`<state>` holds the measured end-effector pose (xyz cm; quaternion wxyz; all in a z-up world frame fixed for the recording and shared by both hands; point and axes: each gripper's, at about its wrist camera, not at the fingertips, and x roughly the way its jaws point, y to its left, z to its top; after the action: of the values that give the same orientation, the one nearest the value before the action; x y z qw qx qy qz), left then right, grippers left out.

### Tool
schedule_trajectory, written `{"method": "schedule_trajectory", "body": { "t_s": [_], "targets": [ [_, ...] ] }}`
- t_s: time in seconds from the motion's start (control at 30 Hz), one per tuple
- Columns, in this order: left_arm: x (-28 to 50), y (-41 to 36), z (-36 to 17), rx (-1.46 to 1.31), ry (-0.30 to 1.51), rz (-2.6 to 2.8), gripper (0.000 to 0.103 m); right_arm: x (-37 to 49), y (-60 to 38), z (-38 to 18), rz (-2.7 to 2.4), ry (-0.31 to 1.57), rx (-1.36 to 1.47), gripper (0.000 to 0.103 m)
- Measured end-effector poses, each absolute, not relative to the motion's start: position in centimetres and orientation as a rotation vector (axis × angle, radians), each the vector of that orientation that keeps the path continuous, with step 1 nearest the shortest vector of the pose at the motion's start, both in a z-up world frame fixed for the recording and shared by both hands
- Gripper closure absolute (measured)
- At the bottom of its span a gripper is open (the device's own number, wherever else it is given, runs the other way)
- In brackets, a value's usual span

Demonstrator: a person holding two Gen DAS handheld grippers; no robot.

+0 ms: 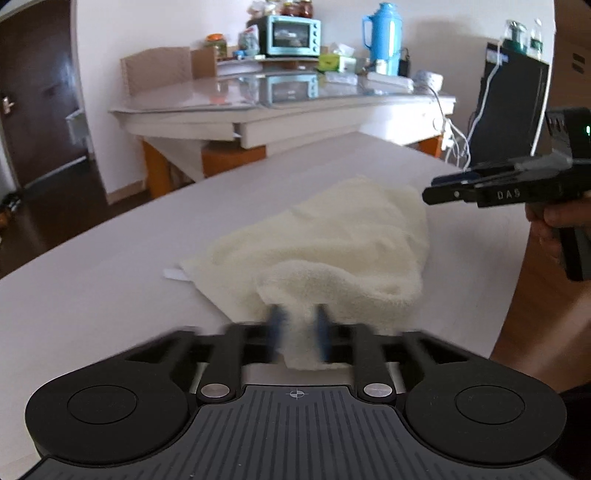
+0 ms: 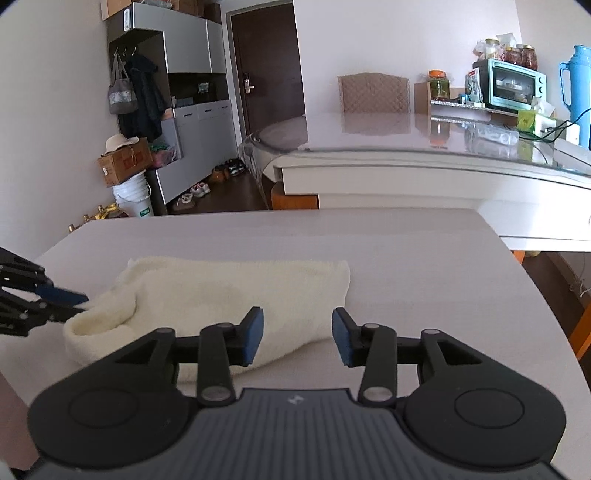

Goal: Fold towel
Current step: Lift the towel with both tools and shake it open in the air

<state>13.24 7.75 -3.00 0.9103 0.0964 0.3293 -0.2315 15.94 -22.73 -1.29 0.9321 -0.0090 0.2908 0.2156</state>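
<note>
We see a cream terry-cloth towel lying bunched and partly doubled over on a pale grey matte tabletop, roughly at the middle of the surface. In the left wrist view, the left gripper sits at six o'clock of the towel, its blue-padded fingers blurred and drawn close together with a fold of the near edge pinched between them; a tongue of cloth hangs down between the jaws toward the camera. A small white label pokes out from the towel's edge at about nine o'clock.

The right gripper hovers over the towel's near edge in its own view, jaws standing apart and pressing on nothing: the left pad is in front of the cloth, the right pad over bare tabletop. From the left wrist view, the same tool appears at two o'clock of the towel, held by a hand, above the cloth.

In the right wrist view, the left gripper comes in at nine o'clock, its tips meeting the rolled end of the towel.

Beyond the tabletop, at twelve o'clock, stands a white glass-topped dining table carrying a teal toaster oven and a light blue thermos jug.
</note>
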Motion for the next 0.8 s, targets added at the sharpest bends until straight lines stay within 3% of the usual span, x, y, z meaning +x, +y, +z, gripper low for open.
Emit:
{"method": "schedule_trajectory", "body": {
  "t_s": [0.3, 0.6, 0.8],
  "targets": [
    [9.5, 8.2, -1.4, 0.255, 0.568, -0.62, 0.095, 15.1, -22.0, -1.0, 0.459, 0.595, -0.014, 0.057],
    [10.6, 9.9, -0.6, 0.086, 0.509, -0.506, 0.095, 13.6, -21.4, -0.8, 0.572, 0.61, 0.003, 0.046],
    [12.6, 9.6, 2.3, -0.016, 0.425, -0.507, 0.095, 12.1, -19.1, -1.1, 0.693, 0.584, -0.109, 0.034]
  ]
}}
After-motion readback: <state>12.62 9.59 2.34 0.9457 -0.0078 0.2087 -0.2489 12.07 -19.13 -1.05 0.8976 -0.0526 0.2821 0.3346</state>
